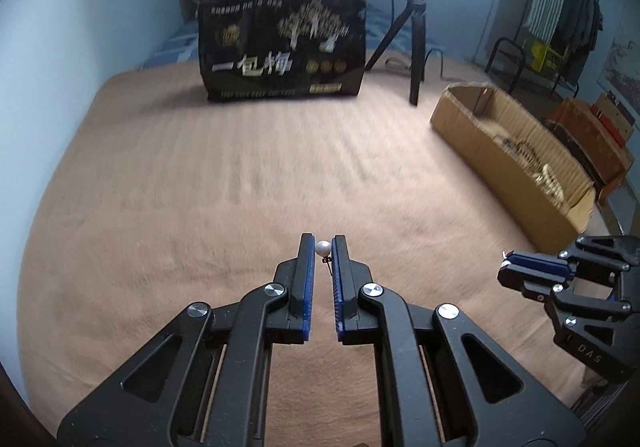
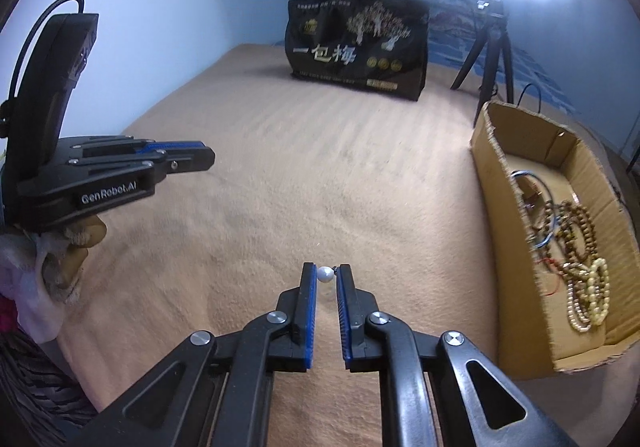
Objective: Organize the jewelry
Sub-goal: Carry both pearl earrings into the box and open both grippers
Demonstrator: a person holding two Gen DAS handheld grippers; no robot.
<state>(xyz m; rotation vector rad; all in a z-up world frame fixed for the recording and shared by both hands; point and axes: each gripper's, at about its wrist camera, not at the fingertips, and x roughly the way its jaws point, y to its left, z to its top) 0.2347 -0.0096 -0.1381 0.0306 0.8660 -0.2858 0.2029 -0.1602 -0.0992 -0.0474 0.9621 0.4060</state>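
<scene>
My left gripper (image 1: 323, 245) is shut on a white pearl earring (image 1: 323, 247), held at its fingertips above the tan blanket (image 1: 224, 183). My right gripper (image 2: 327, 273) is shut on a second white pearl earring (image 2: 325, 274), also above the blanket. Each gripper shows in the other's view, the right one (image 1: 505, 267) at the lower right and the left one (image 2: 208, 159) at the left. An open cardboard box (image 2: 502, 215) stands at the right and holds several bead necklaces and bracelets (image 2: 580, 287); it also shows in the left wrist view (image 1: 472, 139).
A black printed bag (image 1: 284, 51) stands at the far end of the blanket. A ring light on a black tripod (image 1: 416, 47) stands right of it. A blue wall runs along the left. Folded bedding lies behind the bag.
</scene>
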